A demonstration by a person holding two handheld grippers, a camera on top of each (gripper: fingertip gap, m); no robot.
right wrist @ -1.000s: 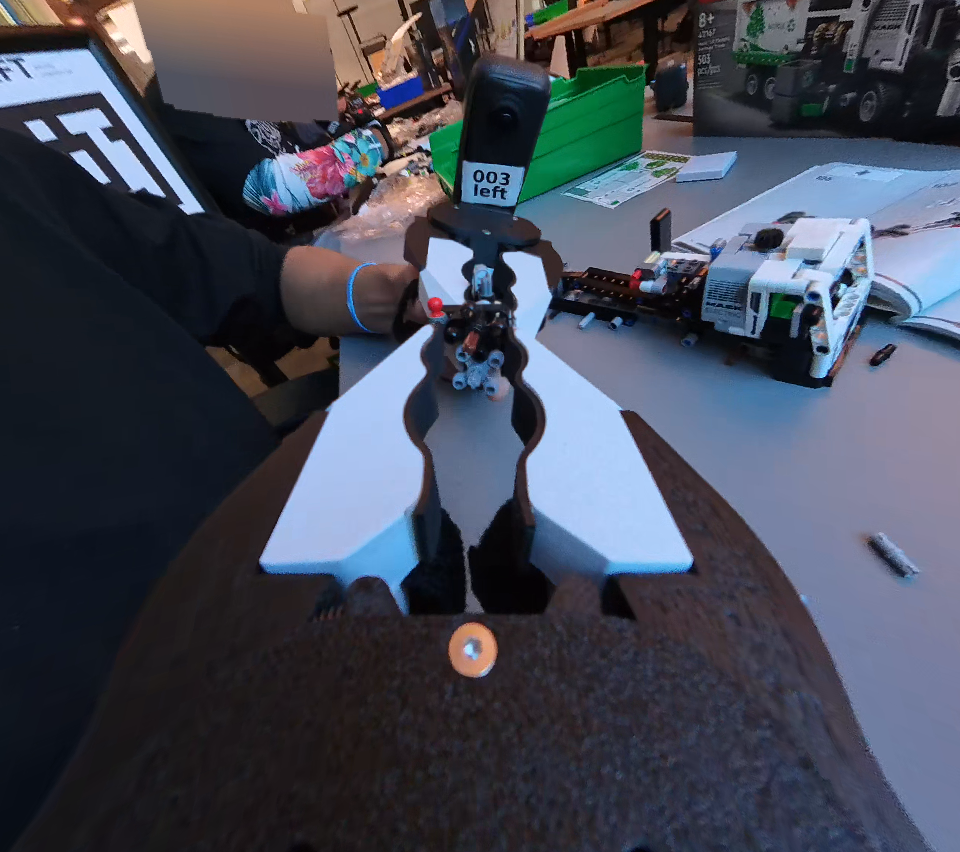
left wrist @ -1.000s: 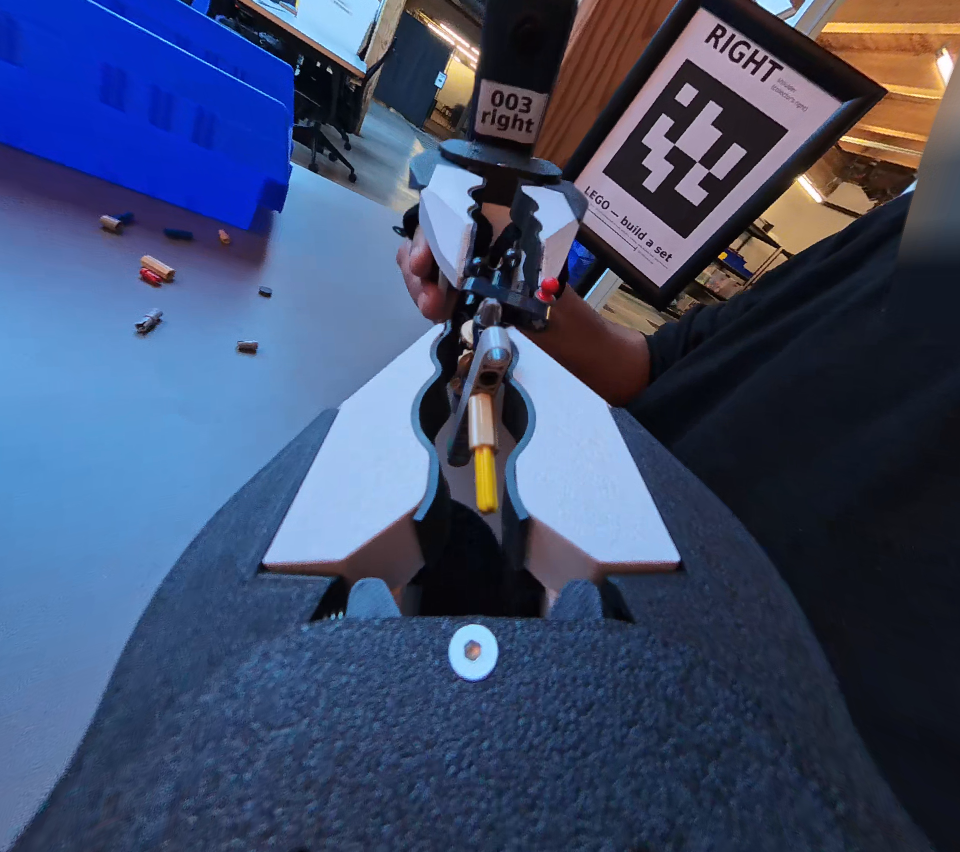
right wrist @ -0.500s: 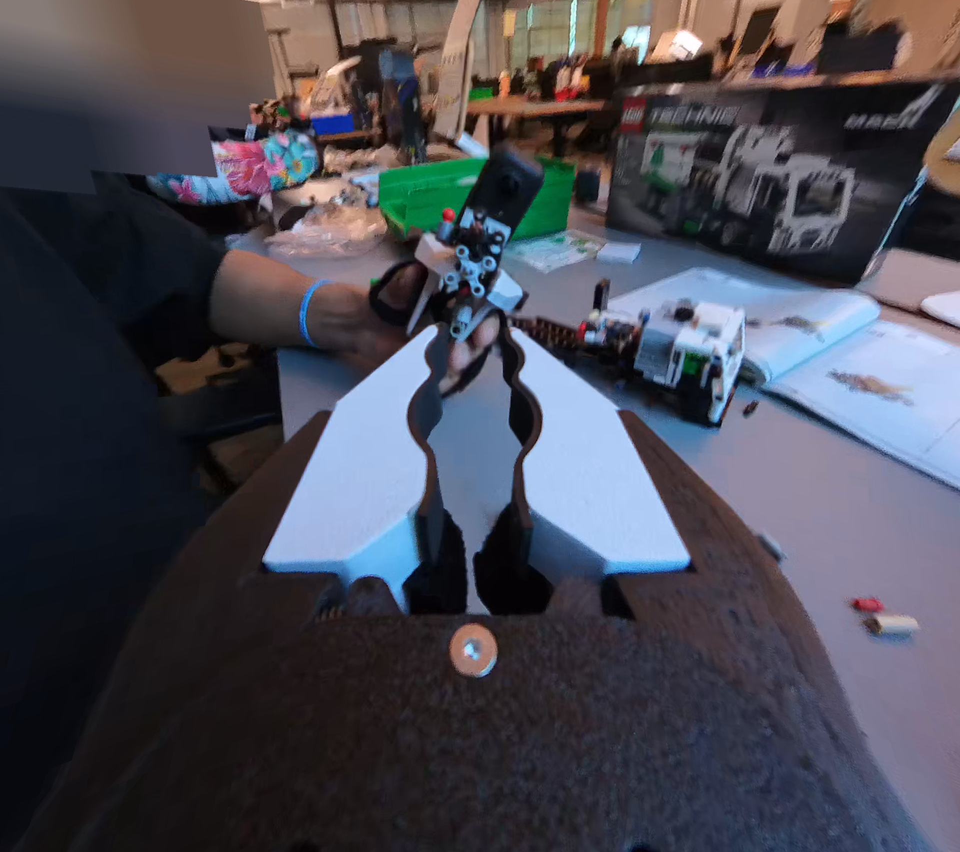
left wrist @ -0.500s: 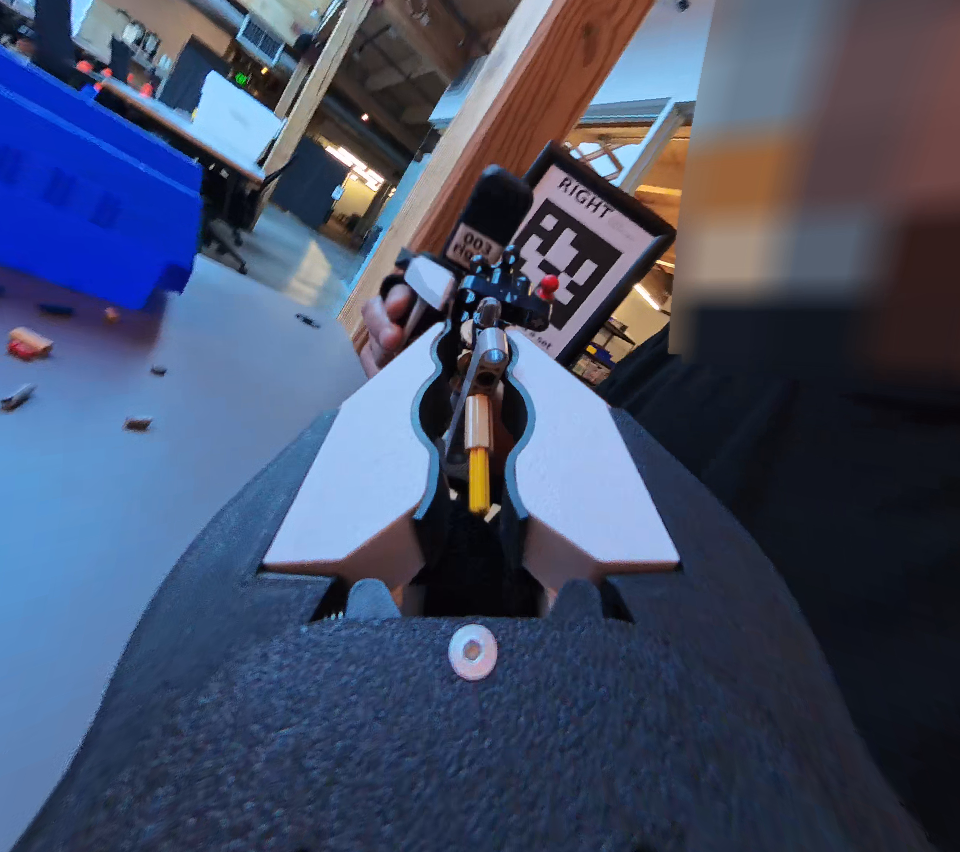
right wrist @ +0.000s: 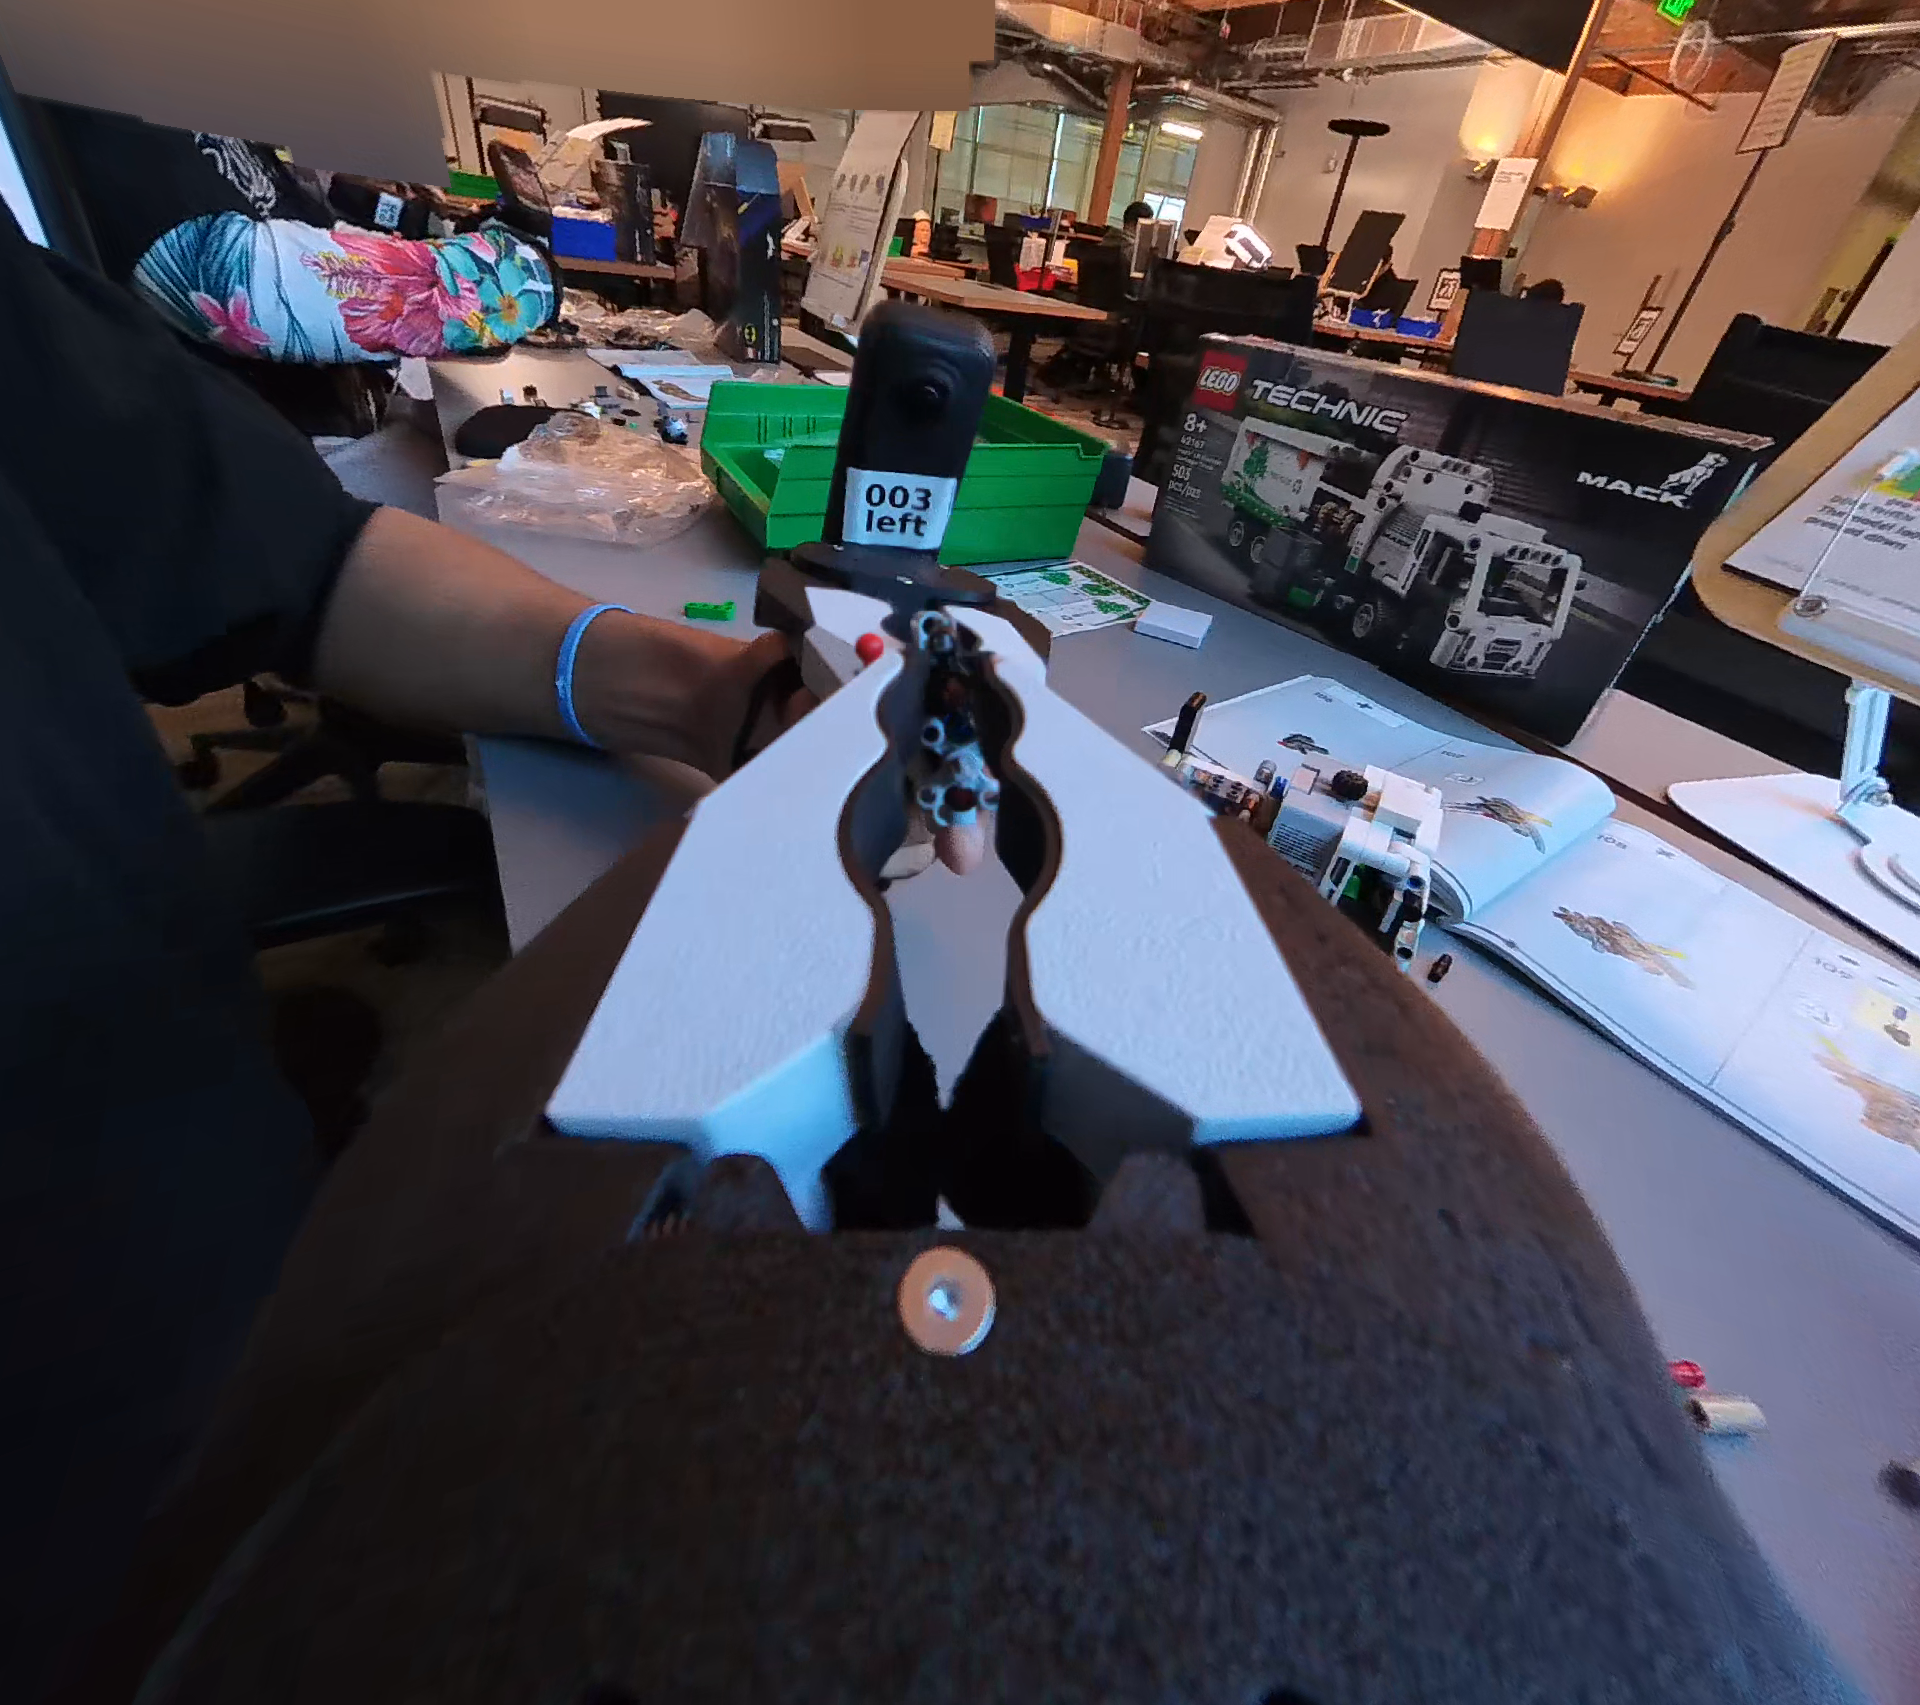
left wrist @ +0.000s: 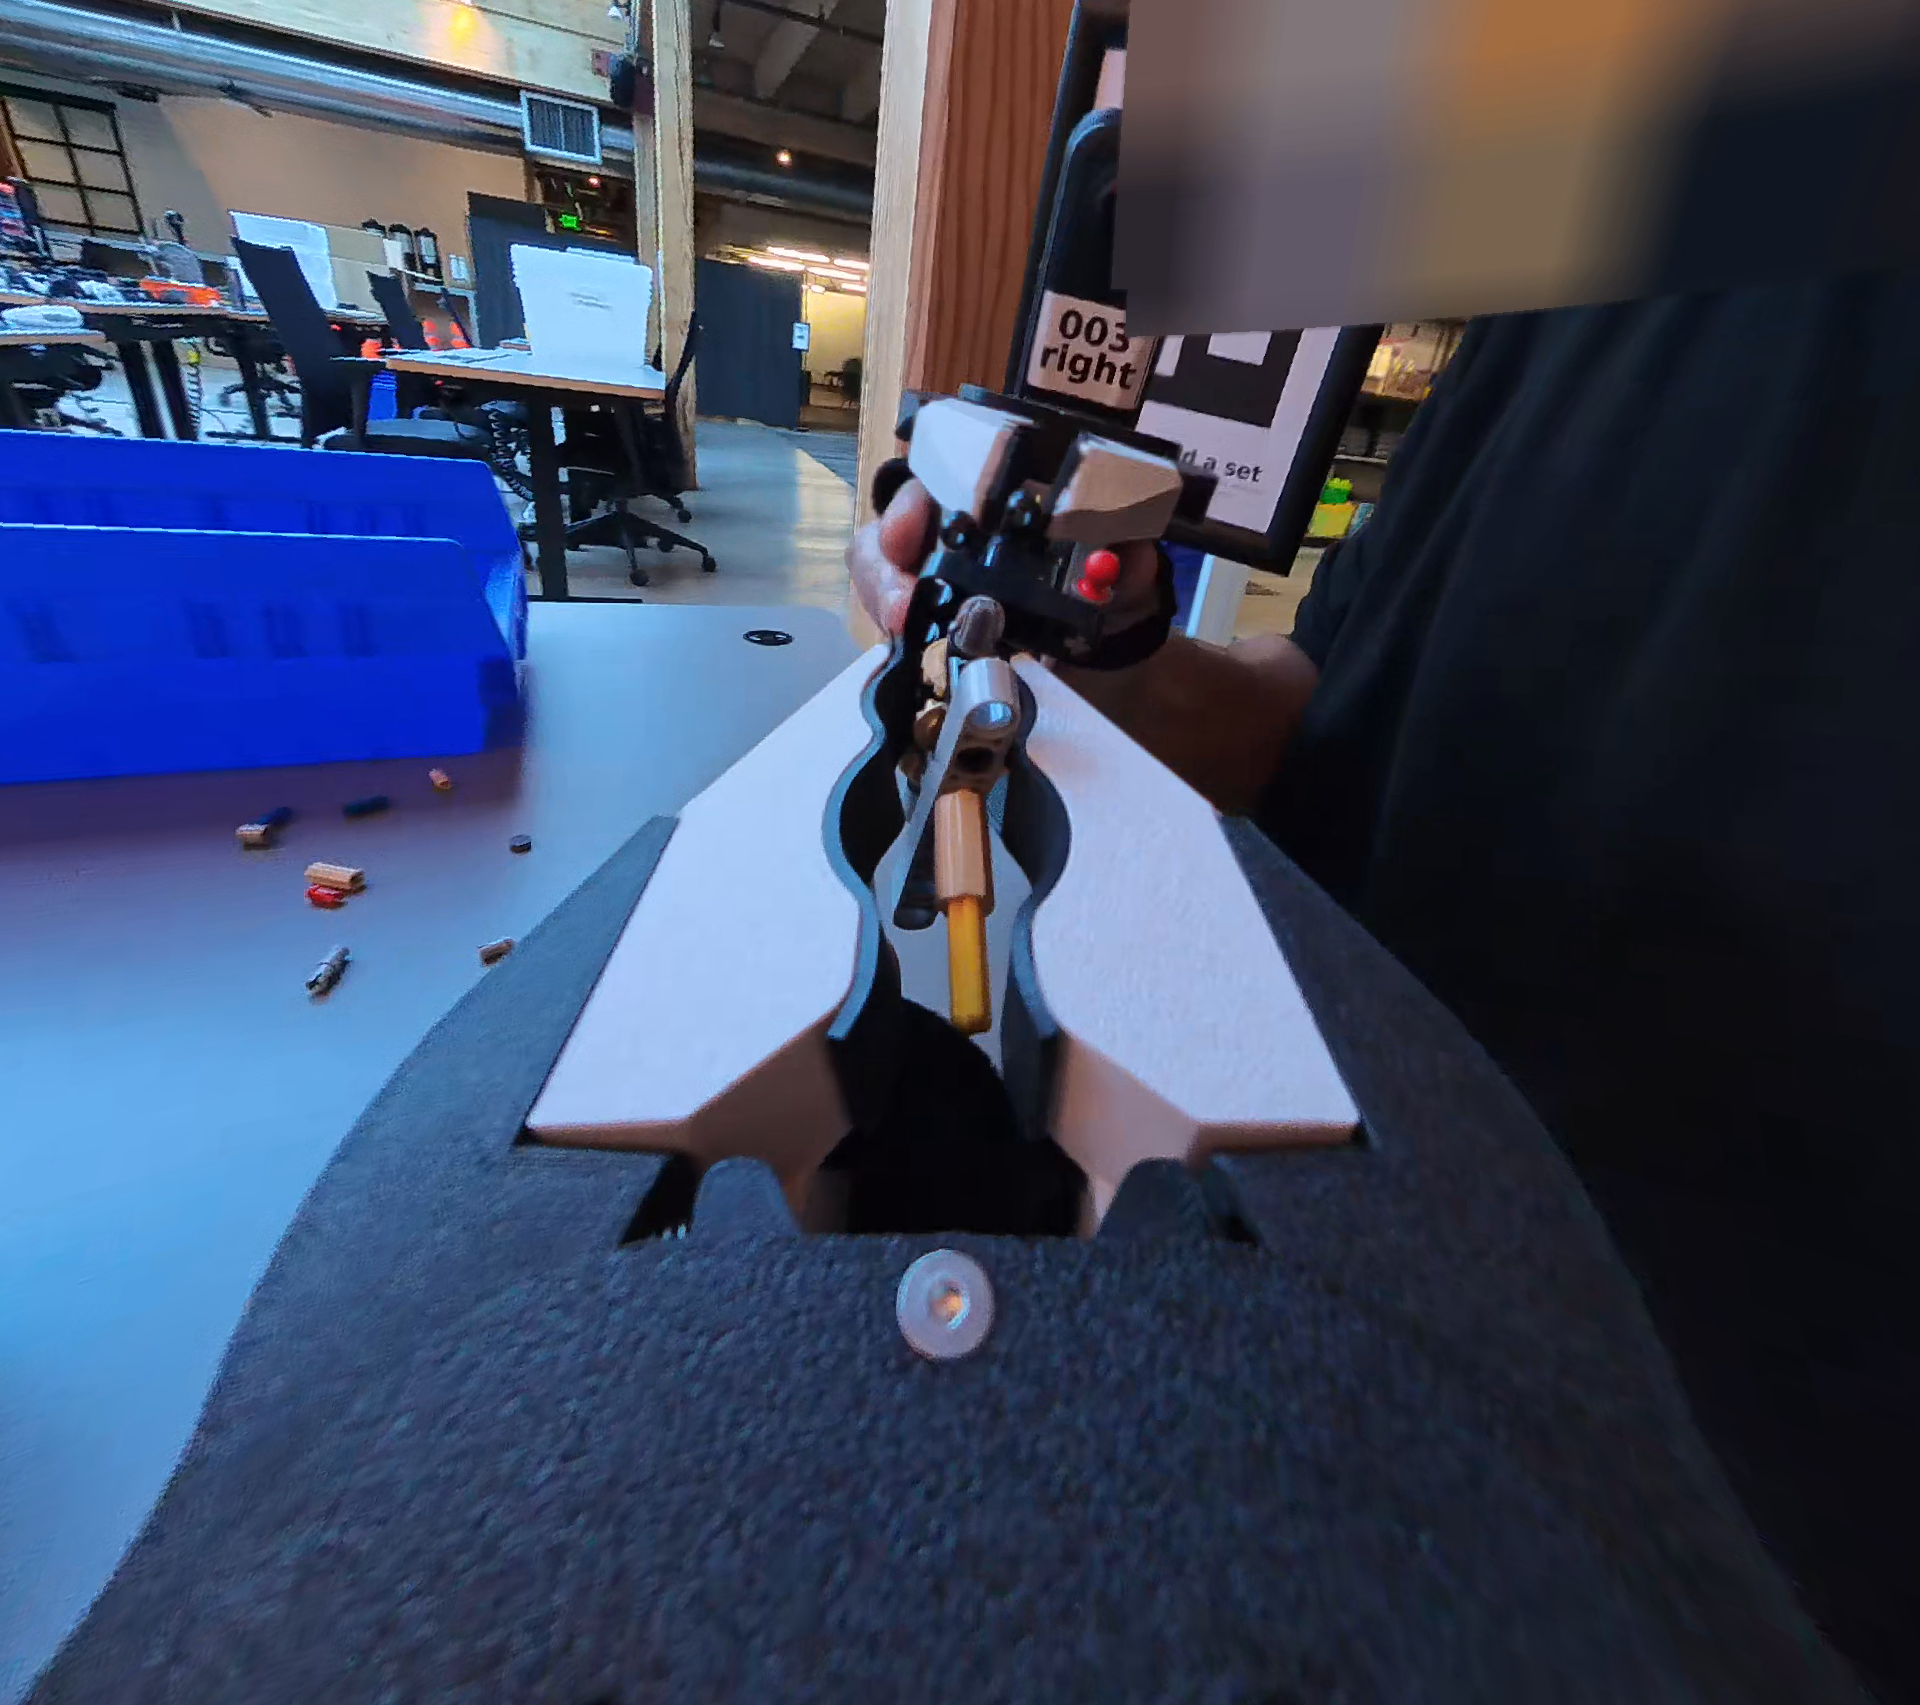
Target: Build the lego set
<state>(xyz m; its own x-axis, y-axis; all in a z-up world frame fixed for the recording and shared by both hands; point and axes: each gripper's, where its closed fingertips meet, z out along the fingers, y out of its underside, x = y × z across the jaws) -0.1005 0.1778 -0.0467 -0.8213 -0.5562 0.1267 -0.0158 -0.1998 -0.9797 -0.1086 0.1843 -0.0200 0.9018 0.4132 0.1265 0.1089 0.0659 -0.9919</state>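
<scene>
A small Lego assembly (left wrist: 977,720) hangs in the air between my two grippers, which face each other. It has a yellow axle, a tan sleeve, a grey connector and a black end with a red ball. My left gripper (left wrist: 961,668) is shut on its grey part. My right gripper (right wrist: 948,658) is shut on the black end of the assembly (right wrist: 951,772). The right gripper also shows in the left wrist view (left wrist: 1039,481), and the left gripper in the right wrist view (right wrist: 930,637). A part-built white truck model (right wrist: 1361,834) stands on the table to the right.
An open instruction booklet (right wrist: 1662,959), the set's box (right wrist: 1434,512), a green bin (right wrist: 894,460) and a plastic bag (right wrist: 582,481) lie beyond. A blue bin (left wrist: 239,606) and loose pieces (left wrist: 332,876) are on the left. A framed sign (left wrist: 1247,388) and a person's torso are close by. My left and right fingertips are right by each other. Left tips and right tips are each some 20 cm from the part-built white truck model (right wrist: 1361,834).
Both grippers tipped upward half a second ago with the right one drawn back from the assembly. Now they are level again and the right gripper's fingers are around the assembly's black end.
</scene>
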